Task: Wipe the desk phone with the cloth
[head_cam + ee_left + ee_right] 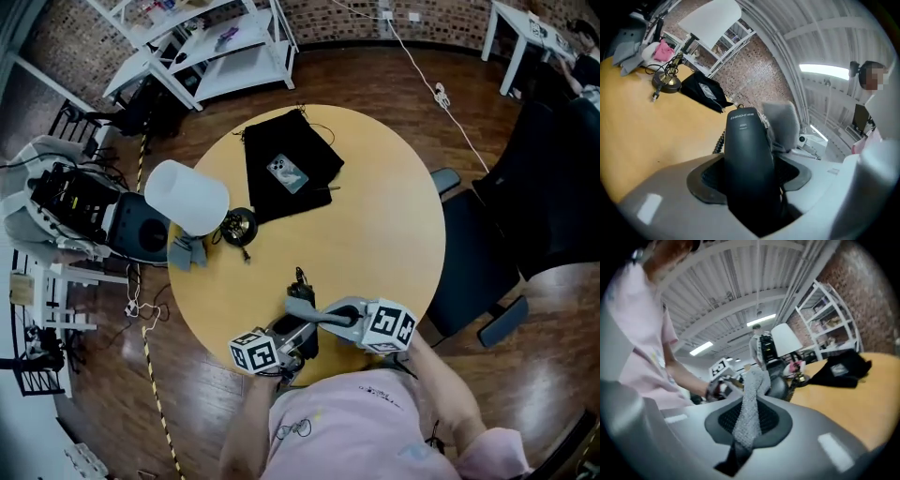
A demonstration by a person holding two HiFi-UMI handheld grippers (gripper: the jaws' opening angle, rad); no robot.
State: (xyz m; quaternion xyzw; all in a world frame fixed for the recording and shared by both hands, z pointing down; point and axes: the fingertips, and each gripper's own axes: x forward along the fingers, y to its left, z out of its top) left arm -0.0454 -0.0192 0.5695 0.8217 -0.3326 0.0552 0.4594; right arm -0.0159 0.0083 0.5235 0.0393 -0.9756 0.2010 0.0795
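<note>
L gripper (292, 336) is clamped on the desk phone's black handset (747, 159), which it holds up over the near edge of the round wooden table (375, 234), w/ the coiled cord (719, 140) showing just beside it. R gripper (339, 317) has its jaws pinched tight on a strip of grey cloth (749, 404), and the cloth's free end lies up against the handset's far end. Farther across the table are a white-shaded lamp (187, 195) & a smartphone (287, 172) lying on a black bag (309, 150).
</note>
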